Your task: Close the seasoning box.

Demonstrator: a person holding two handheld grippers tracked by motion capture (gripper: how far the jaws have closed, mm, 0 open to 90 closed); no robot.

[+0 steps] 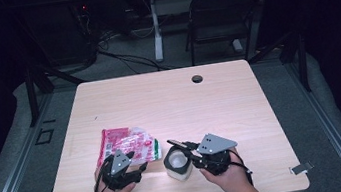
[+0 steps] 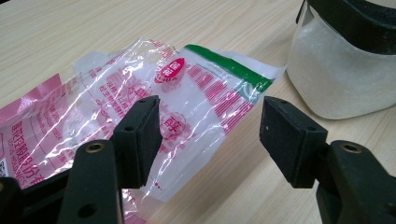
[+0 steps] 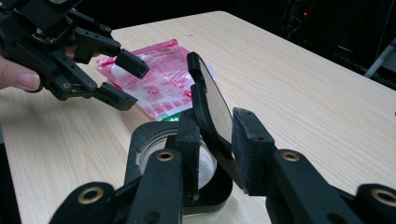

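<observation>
opening: right gripper (image 3: 212, 154) is holding the flip lid (image 3: 212, 109) of the white jar (image 1: 177, 164) tilted up, jaws narrow around it
left gripper (image 2: 210, 140): jaws wide, holding nothing, hovering over the pink snack bag (image 2: 140, 107)
jar: standing at the table's (image 1: 240, 106) near edge, just beside the bag
step: lid-opening in progress
next: swinging the lid fully back without tipping the jar
</observation>
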